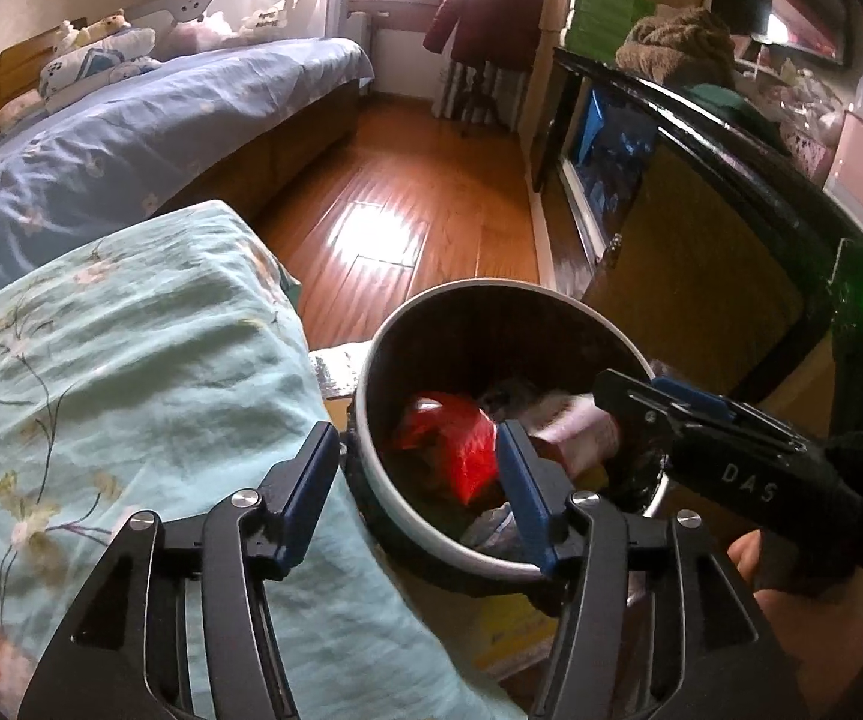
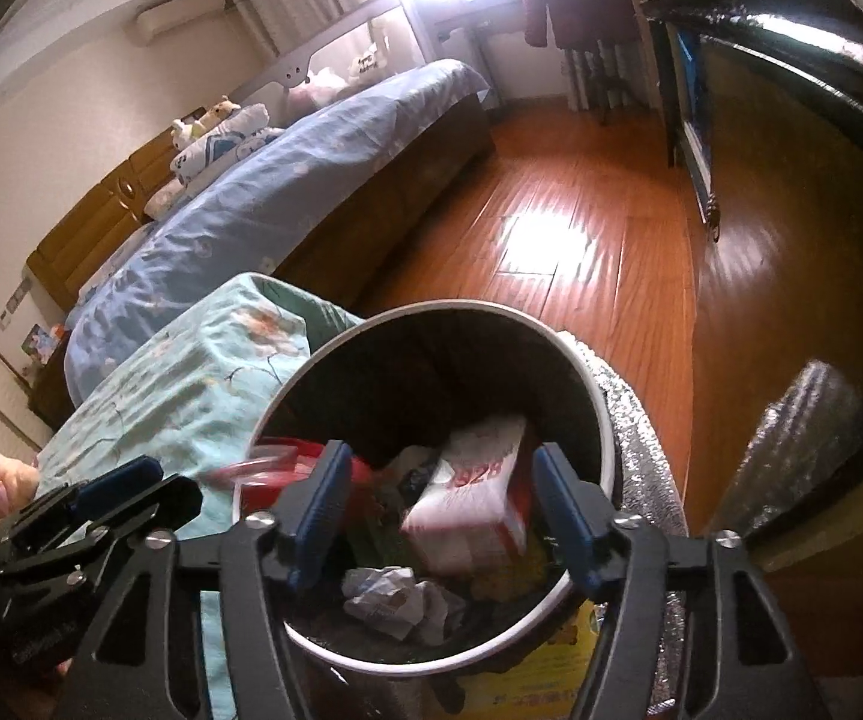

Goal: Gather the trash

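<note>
A round trash bin with a pale rim (image 1: 467, 294) (image 2: 449, 307) stands on the floor below both grippers. Inside lie a red wrapper (image 1: 455, 444) (image 2: 287, 459), a white and red carton (image 2: 473, 504) (image 1: 575, 432), blurred as if in motion, and crumpled paper (image 2: 395, 597). My left gripper (image 1: 416, 486) is open and empty, straddling the bin's near rim. My right gripper (image 2: 440, 510) is open and empty just above the bin's mouth; it also shows at the right in the left wrist view (image 1: 659, 405). The left gripper shows at the lower left in the right wrist view (image 2: 113, 492).
A surface draped in light green floral cloth (image 1: 101, 360) (image 2: 191, 384) sits left of the bin. A bed with blue bedding (image 1: 131, 120) lies beyond. A dark cabinet (image 1: 701, 228) stands at the right. A wooden floor (image 1: 419, 180) stretches ahead. Silver bubble wrap (image 2: 641, 420) and yellow packaging (image 2: 557, 684) lie by the bin.
</note>
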Motion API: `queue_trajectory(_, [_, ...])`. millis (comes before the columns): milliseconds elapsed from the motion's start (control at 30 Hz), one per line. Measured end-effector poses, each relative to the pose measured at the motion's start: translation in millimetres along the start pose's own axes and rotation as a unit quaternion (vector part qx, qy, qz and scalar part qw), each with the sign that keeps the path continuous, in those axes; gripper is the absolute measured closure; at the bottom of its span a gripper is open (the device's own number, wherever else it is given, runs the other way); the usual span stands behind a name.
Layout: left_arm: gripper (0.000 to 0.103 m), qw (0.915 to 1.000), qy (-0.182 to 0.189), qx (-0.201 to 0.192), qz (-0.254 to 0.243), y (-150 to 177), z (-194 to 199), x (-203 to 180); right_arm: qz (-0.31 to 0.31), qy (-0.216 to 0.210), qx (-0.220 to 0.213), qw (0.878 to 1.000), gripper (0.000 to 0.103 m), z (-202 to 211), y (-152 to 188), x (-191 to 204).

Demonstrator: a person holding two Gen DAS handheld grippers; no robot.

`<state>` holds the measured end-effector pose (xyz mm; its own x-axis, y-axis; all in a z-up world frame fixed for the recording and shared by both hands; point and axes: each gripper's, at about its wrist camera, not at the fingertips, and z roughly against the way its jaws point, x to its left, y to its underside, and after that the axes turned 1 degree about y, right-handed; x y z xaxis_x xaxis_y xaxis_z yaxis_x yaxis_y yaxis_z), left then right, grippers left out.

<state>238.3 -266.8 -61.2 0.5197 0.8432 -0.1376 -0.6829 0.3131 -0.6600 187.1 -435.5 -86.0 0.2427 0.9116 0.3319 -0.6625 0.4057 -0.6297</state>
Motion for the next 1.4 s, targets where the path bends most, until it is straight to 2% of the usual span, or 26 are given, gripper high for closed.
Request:
queue_trajectory(133, [0.047, 0.9999, -0.004, -0.009, 0.006, 6.9, 13.4, 9.0, -0.008, -0.006, -0.011, 1.000, 0.032, 10.2, 1.9, 1.1])
queue_trajectory(167, [0.045, 0.9999, -0.005, -0.013, 0.009, 9.9, 18.4, 11.9, -0.009, -0.008, -0.013, 1.000, 0.029, 11.9, 2.6, 2.1])
queue_trajectory(333, [0.036, 0.9984, -0.020, -0.050, 0.018, 29.1, 48.0, 25.1, -0.002, -0.024, -0.023, 0.999, 0.027, 26.4, 8.6, 16.0])
queue_trajectory(733, [0.032, 0.9914, -0.060, -0.090, 0.075, 82.8, 115.0, 77.0, 0.043, -0.061, -0.064, 0.995, 0.010, 71.3, 46.0, 83.8])
queue_trajectory(933, [0.031, 0.9852, -0.093, -0.116, 0.085, 103.5, 147.8, 93.9, 0.083, -0.067, -0.073, 0.992, 0.009, 80.7, 60.5, 117.3])
queue_trajectory(1000, [0.030, 0.9819, -0.105, -0.131, 0.088, 107.8, 161.2, 98.3, 0.095, -0.064, -0.077, 0.990, 0.008, 83.5, 62.5, 125.4])
queue_trajectory(1167, [0.014, 0.9711, -0.141, -0.171, 0.088, 114.8, 191.9, 105.6, 0.136, -0.048, -0.120, 0.982, 0.001, 106.7, 61.3, 148.2])
queue_trajectory(1267, [0.005, 0.9623, -0.167, -0.198, 0.082, 117.3, 207.3, 106.8, 0.157, -0.038, -0.149, 0.976, 0.000, 119.1, 61.3, 159.5])
queue_trajectory(1400, [0.002, 0.9522, -0.208, -0.213, 0.068, 123.9, 214.8, 107.9, 0.176, -0.022, -0.173, 0.969, 0.000, 119.8, 67.7, 170.8])
